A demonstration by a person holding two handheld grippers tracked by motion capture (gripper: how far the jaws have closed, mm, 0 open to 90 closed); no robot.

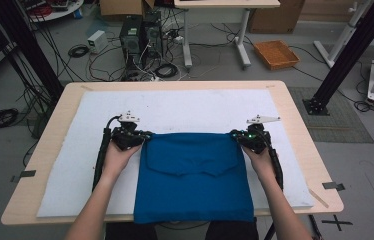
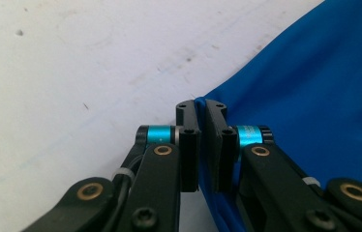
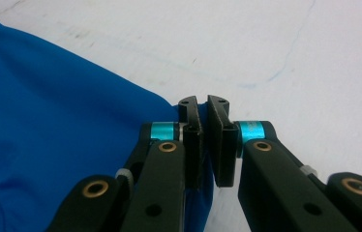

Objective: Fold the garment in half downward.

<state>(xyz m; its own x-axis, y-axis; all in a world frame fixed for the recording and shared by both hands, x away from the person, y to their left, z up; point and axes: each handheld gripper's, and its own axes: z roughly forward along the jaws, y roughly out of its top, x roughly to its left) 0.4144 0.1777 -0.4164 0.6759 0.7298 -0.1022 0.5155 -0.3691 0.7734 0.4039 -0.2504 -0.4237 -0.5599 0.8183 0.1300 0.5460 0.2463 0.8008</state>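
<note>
A blue cloth (image 1: 194, 177) lies folded on the white mat (image 1: 175, 107), its near edge hanging over the table's front. My left gripper (image 1: 144, 135) is shut on the cloth's far left corner; in the left gripper view the blue cloth (image 2: 314, 96) is pinched between the jaws of my left gripper (image 2: 201, 107). My right gripper (image 1: 236, 135) is shut on the far right corner, and the right gripper view shows the blue cloth (image 3: 58, 121) clamped in my right gripper (image 3: 203, 104). Both corners rest low on the mat.
The mat covers most of a wooden table (image 1: 295, 107). Bare mat stretches beyond the cloth and to both sides. On the floor behind are computer towers (image 1: 137, 37) with cables, an orange tray (image 1: 276, 54) and black frame posts (image 1: 347, 55).
</note>
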